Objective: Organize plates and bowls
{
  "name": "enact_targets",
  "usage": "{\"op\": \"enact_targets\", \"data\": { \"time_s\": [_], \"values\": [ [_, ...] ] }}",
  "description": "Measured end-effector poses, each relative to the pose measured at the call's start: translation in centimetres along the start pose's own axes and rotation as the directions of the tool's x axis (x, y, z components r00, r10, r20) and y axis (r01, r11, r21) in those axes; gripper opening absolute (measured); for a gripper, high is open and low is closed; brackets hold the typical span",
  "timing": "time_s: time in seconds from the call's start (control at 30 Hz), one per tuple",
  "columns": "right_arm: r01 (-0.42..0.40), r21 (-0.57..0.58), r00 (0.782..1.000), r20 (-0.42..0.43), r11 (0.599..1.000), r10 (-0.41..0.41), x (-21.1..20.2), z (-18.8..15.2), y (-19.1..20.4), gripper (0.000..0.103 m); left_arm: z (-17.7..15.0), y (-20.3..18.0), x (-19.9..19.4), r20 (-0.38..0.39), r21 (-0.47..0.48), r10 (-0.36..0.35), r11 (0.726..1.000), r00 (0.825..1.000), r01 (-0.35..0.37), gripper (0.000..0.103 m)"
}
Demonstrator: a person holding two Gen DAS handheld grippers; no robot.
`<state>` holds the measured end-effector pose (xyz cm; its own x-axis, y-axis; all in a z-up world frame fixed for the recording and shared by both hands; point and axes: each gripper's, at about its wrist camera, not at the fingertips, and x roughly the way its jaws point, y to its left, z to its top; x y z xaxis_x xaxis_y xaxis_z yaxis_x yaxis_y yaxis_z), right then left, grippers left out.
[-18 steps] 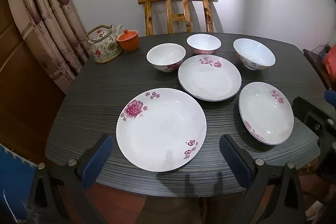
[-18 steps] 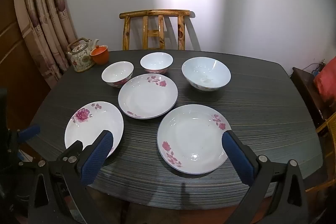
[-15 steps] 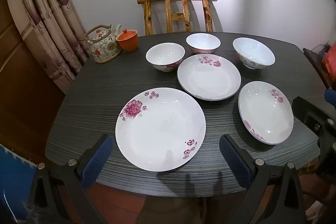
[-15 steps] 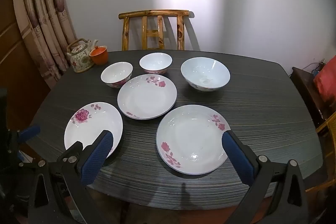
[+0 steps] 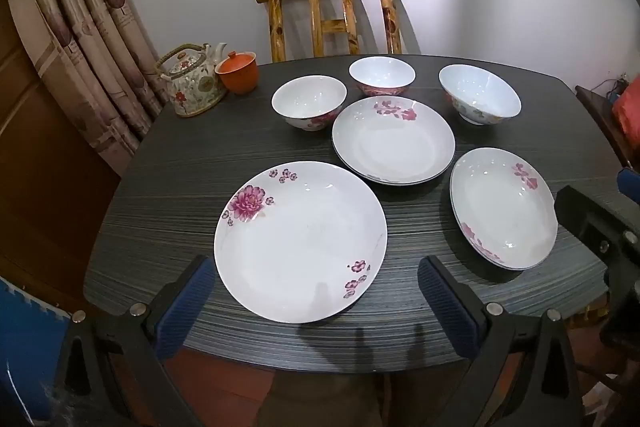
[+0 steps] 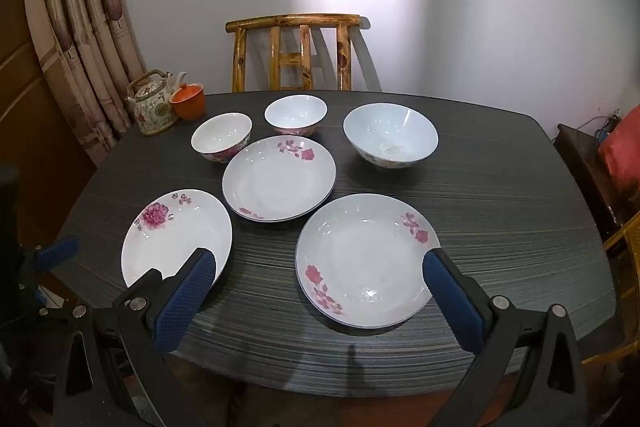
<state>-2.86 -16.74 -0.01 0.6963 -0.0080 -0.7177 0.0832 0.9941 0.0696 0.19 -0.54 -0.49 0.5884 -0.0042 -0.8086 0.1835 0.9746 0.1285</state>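
A dark wood-grain dining table (image 6: pixel 500 227) carries everything, with a bamboo-style wooden chair (image 6: pixel 294 51) pushed against its far edge and a patterned curtain (image 6: pixel 84 39) hanging at the left. Nothing is stacked yet: the crockery lies spread singly, probably laid out so each piece can be gathered by kind. Nearest the left gripper (image 5: pixel 316 301) is the flat peony plate (image 5: pixel 300 241), sitting right between its wide-spread, empty jaws. The right gripper (image 6: pixel 320 301) is likewise fully parted and holds nothing, framing the deep plate with rose sprigs (image 6: pixel 366 261) near the table's front edge. A second deep plate (image 6: pixel 279 178) sits mid-table, just behind both. Along the back stand the wide conical bowl (image 6: pixel 390 140) to the right and two smaller rice bowls, one at the left (image 6: pixel 221 137) and one in the middle (image 6: pixel 295 115), each apart from its neighbours. In the far left corner, out of the way, a floral teapot (image 6: pixel 154 105) touches an orange lidded cup (image 6: pixel 188 101). No brand or legible writing shows anywhere.
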Motion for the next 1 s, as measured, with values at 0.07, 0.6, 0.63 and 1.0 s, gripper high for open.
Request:
{"op": "enact_targets", "data": {
  "time_s": [0.07,0.6,0.63,1.0],
  "values": [
    [0.001,0.002,1.000,-0.002,1.000,-0.001,0.07,0.02,-0.09,0.103,-0.07,-0.01,-0.08,0.001,0.001,-0.010,1.000,1.000,0.010,0.103],
    [0.015,0.000,1.000,-0.013,1.000,-0.015,-0.10,-0.60,0.27,0.103,-0.08,-0.26,0.12,-0.025,0.007,-0.032,0.999,0.999,0.032,0.103],
    [0.012,0.001,1.000,-0.016,1.000,-0.012,0.06,-0.53,0.21,0.103,-0.09,-0.27,0.16,-0.026,0.008,-0.033,0.999,0.999,0.033,0.103],
    [0.011,0.002,1.000,-0.022,1.000,-0.011,0.02,-0.48,0.30,0.103,-0.24,-0.26,0.37,-0.035,0.000,-0.033,0.999,0.999,0.033,0.103]
  ]
}}
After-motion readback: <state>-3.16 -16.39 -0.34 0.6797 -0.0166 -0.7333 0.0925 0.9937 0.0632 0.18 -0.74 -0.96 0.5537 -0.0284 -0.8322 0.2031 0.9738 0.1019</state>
